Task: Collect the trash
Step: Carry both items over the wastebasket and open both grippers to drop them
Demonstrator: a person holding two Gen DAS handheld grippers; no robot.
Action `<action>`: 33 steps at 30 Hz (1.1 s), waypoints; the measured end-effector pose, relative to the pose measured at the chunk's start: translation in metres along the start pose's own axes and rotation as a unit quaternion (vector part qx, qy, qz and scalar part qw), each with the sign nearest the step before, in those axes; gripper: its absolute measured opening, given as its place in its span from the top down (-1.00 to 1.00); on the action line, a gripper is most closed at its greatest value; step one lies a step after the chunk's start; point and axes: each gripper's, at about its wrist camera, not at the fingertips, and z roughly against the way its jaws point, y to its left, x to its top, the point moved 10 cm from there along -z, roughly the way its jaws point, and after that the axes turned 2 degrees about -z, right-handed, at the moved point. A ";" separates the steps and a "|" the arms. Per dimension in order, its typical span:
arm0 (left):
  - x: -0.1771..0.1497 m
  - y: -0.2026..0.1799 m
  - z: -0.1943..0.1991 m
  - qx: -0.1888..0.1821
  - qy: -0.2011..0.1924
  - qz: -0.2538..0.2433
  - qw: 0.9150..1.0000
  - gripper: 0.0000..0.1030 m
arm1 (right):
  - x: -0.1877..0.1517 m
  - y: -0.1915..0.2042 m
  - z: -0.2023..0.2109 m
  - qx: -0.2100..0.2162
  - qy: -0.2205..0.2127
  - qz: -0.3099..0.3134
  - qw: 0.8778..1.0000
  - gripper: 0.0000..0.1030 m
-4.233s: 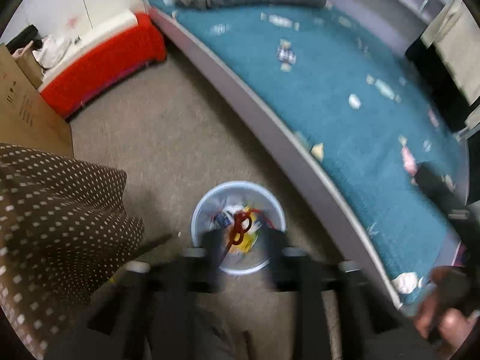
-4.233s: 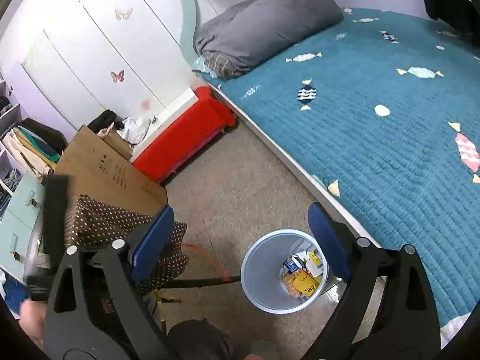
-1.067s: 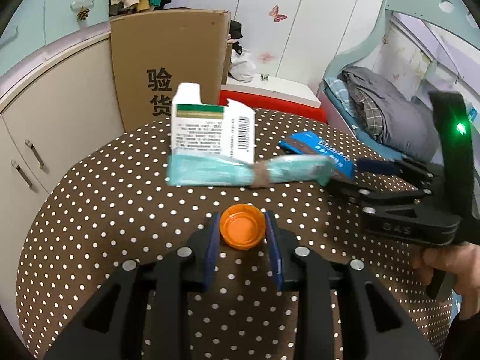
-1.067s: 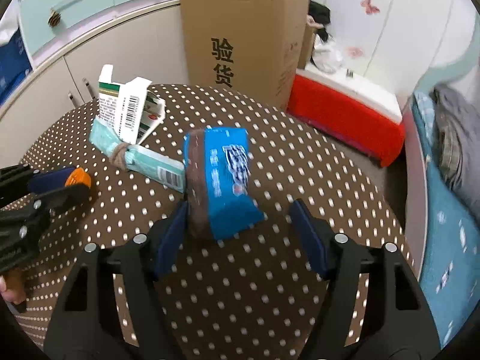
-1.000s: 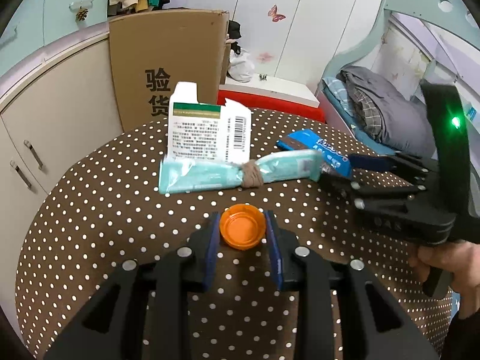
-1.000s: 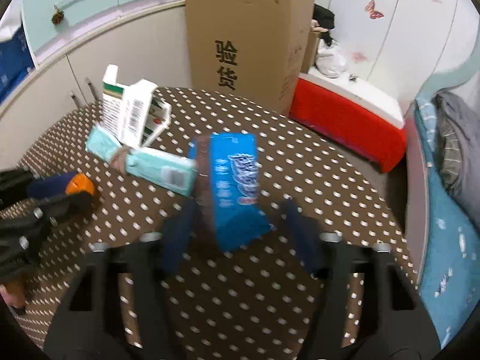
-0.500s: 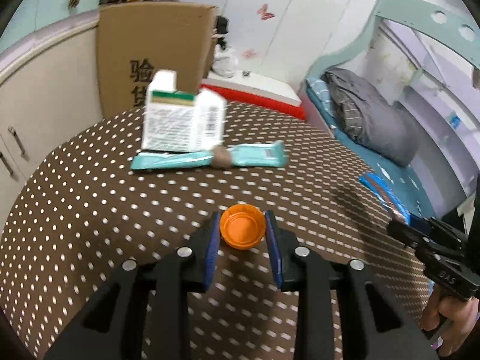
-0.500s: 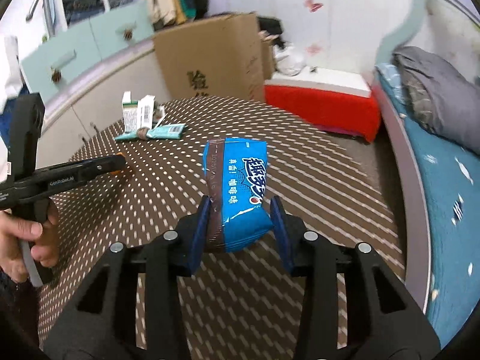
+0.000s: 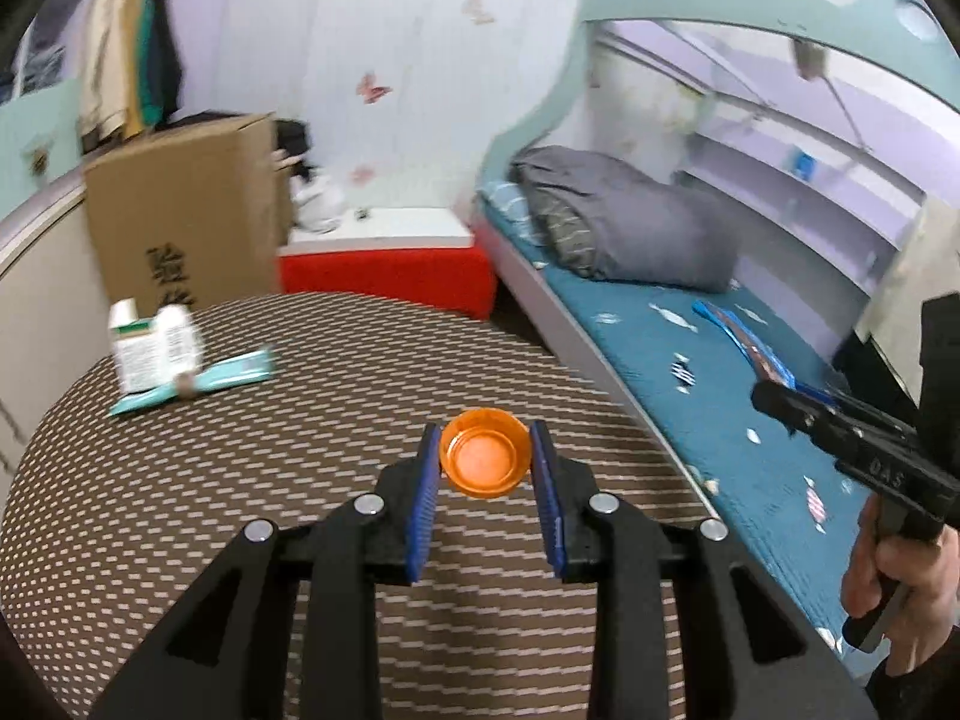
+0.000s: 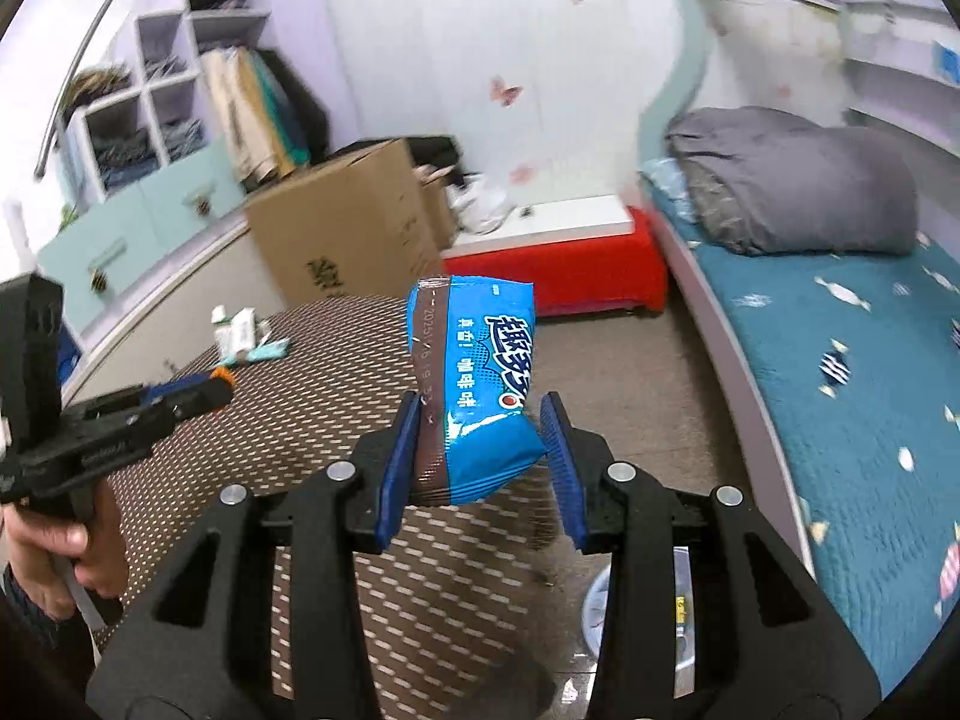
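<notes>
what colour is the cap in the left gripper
Orange. The cap shows best in the left wrist view, clamped in the left gripper.

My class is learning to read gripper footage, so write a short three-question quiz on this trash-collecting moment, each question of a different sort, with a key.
1. True or false: the left gripper is clamped on an orange cap.
2. What does the right gripper hold? A) a blue snack packet B) a green carton C) a grey pillow
3. Fill in: the white carton and teal wrapper lie on the ______ tablecloth.

Key
1. True
2. A, the blue snack packet
3. Dotted brown
</notes>
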 end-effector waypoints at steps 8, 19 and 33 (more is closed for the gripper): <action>-0.010 -0.087 -0.026 -0.043 0.020 -0.033 0.998 0.44 | -0.091 -0.130 -0.043 -0.067 0.083 -0.111 0.988 0.22; -0.013 -0.136 -0.058 -0.053 0.048 -0.067 0.995 0.44 | -0.183 -0.224 -0.124 -0.098 0.171 -0.224 0.954 -0.54; -0.046 -0.221 -0.159 -0.099 0.168 -0.100 0.976 0.44 | -0.150 -0.265 -0.047 -0.121 0.076 -0.274 0.951 -0.79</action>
